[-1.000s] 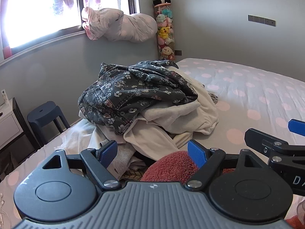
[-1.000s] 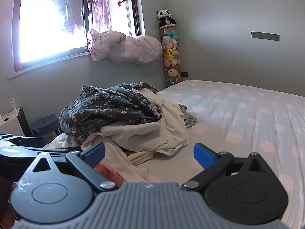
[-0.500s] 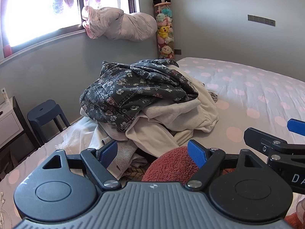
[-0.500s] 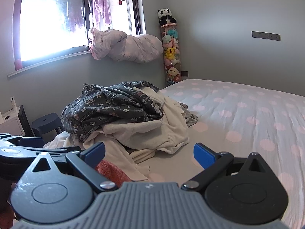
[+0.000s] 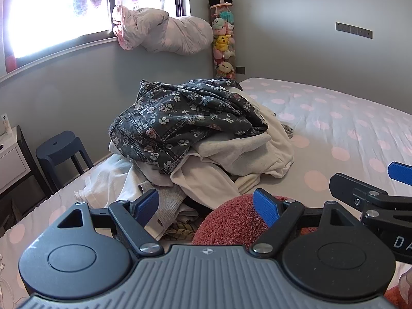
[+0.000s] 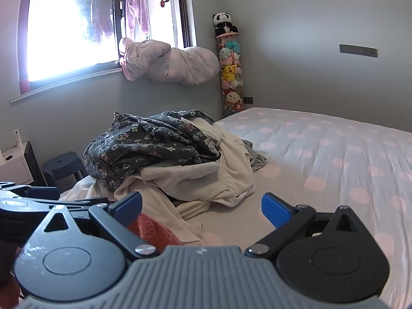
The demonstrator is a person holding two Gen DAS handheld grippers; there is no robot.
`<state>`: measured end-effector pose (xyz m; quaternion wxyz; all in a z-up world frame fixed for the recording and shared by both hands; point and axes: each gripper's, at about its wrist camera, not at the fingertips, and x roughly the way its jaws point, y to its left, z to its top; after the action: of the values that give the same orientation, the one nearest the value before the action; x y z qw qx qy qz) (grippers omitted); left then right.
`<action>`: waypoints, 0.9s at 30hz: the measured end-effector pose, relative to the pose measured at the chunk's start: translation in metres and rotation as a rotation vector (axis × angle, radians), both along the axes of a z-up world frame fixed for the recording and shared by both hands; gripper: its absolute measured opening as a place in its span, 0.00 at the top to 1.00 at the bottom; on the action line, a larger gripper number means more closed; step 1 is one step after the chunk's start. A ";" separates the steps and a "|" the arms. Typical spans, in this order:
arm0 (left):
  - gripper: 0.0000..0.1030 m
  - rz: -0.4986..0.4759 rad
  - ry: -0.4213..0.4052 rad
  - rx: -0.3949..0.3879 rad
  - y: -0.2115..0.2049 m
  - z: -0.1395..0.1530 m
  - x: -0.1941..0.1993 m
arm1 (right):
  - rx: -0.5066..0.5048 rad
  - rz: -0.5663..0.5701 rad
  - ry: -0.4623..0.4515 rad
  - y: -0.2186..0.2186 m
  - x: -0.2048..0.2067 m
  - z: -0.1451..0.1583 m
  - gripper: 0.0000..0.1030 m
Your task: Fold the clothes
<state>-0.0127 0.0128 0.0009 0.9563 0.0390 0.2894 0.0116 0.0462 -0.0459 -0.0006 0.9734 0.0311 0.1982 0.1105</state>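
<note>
A pile of clothes lies on the bed's left side: a dark floral denim garment [image 5: 185,118] [image 6: 154,144] on top of cream and white garments [image 5: 231,159] [image 6: 206,180]. A fuzzy red garment [image 5: 231,219] [image 6: 152,231] lies nearest, just under my left gripper's right finger. My left gripper [image 5: 208,206] is open and empty, low in front of the pile. My right gripper [image 6: 200,207] is open and empty, to the right of the left one; its fingers [image 5: 360,188] show at the left wrist view's right edge.
The bed [image 5: 334,128] [image 6: 334,159] has a grey sheet with pink dots. A dark blue stool [image 5: 59,152] and a white bedside cabinet [image 5: 10,159] stand left of the bed. A bundled quilt [image 5: 164,33] sits on the windowsill. A tube of plush toys [image 5: 222,38] stands in the corner.
Both grippers have drifted slightly back and up, so the pile sits a little lower and farther in both views. Both stay open and empty.
</note>
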 end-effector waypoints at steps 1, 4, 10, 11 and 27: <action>0.22 0.002 0.000 -0.002 0.000 0.001 -0.001 | -0.001 -0.002 -0.002 0.000 -0.001 0.001 0.03; 0.22 0.003 -0.004 -0.004 0.000 0.003 -0.002 | 0.001 -0.007 -0.004 0.001 -0.004 0.002 0.03; 0.22 0.002 -0.013 0.001 0.000 0.004 -0.006 | -0.002 -0.020 -0.005 0.002 -0.008 0.002 0.03; 0.22 0.000 -0.013 0.000 -0.001 0.004 -0.006 | -0.002 -0.021 -0.005 0.002 -0.009 0.002 0.03; 0.22 -0.003 -0.023 0.000 0.002 0.007 -0.009 | -0.002 -0.025 -0.015 0.004 -0.012 0.005 0.03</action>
<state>-0.0213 0.0149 0.0082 0.9596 0.0393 0.2785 0.0109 0.0338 -0.0424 0.0043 0.9762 0.0317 0.1906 0.0982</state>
